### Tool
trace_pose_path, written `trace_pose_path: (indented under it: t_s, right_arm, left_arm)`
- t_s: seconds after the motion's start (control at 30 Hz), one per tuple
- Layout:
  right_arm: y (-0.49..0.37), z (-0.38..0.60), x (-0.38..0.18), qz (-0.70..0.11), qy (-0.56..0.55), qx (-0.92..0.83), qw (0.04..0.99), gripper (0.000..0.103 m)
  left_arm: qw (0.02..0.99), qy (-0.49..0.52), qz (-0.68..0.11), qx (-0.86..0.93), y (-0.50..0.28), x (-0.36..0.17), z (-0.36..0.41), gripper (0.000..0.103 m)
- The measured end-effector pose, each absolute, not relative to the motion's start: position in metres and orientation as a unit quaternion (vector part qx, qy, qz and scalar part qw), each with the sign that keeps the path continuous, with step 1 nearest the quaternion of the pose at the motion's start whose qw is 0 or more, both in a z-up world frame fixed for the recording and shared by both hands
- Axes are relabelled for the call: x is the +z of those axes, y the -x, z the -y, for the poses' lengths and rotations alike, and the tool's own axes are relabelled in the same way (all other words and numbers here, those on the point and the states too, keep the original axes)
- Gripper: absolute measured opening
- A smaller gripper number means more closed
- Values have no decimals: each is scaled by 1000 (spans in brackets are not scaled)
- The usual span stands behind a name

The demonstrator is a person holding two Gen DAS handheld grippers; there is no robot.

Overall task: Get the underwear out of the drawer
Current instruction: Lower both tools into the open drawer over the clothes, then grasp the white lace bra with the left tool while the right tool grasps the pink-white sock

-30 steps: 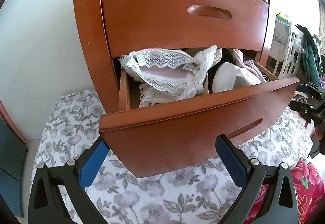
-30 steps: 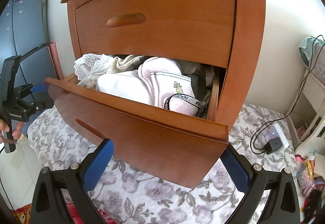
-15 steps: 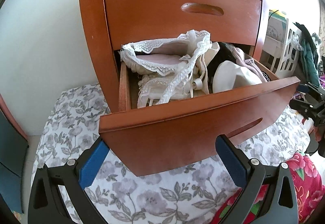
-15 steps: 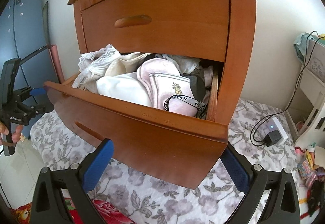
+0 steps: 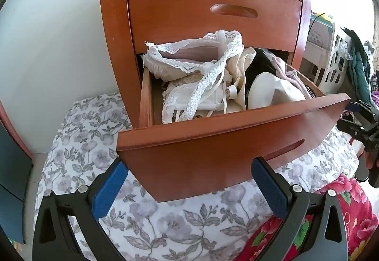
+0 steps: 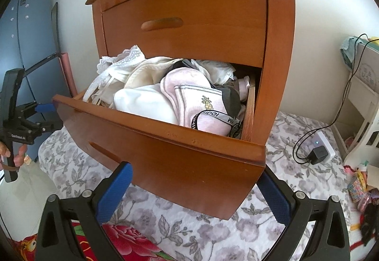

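The left gripper (image 5: 189, 186) has its blue-padded jaws spread wide and empty, below the front panel of the pulled-out reddish-brown wooden drawer (image 5: 227, 142). The right gripper (image 6: 197, 186) is likewise wide open and empty, beneath the drawer's other corner. Compared with a second ago, both cameras have risen, so more of the drawer's inside shows. The underwear lies heaped in the drawer: white lace-trimmed pieces (image 5: 201, 64) on the left, a pale pink pair with a black-and-white waistband (image 6: 203, 107) on the right.
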State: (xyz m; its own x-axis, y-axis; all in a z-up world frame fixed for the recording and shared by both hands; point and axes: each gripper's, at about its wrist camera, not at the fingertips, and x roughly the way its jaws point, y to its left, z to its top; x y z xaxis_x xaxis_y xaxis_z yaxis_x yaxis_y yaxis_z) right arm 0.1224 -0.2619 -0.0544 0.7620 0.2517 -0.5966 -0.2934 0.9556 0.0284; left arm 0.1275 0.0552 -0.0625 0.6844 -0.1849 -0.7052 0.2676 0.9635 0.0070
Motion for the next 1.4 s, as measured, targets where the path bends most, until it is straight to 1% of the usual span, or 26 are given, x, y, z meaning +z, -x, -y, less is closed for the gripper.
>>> trace_pose_path:
  t_s: [0.3,0.5,0.63,0.73,0.9,1.0,1.07,1.17,1.27,1.33,1.4]
  right_arm:
    - [-123,261,-55,-313,31,136,939,103]
    - [-121,256,-53,-319,50,124,938,103]
    - [-114,260,-34,-297,54,115,946,103]
    - [-109,265,-8,-277,58,109,953,103]
    - [-114,269,36,-257,53,87,961,103]
    - [-123,264,57,-257,51,86,961,103]
    - [-132,256,63,-277,57,88,955,103]
    - [-151,244,59,-319,57,93,942,103]
    - [-167,231,49,-350,60,103,929,103]
    - [-176,225,39,-365,63,104,923,100]
    - [-185,218,31,-384,60,110,915,92]
  left_arm:
    - [916,-48,-381,-118,-124,-61,-54,103]
    - [913,-16,-390,-119,-127,-54,-60,103]
    - [923,-31,-367,-112,-119,-30,-62,103]
    - [936,-40,-339,-85,-119,-1,-68,103]
    - [947,-13,-320,-31,-142,45,-78,103]
    - [942,38,-332,-24,-161,61,-85,103]
    - [931,81,-354,-29,-178,64,-89,103]
    - [906,129,-401,-41,-200,55,-89,103]
    - [884,148,-442,-35,-218,42,-83,103]
    - [875,156,-458,-36,-229,33,-81,103]
    - [865,171,-470,-36,-237,25,-81,103]
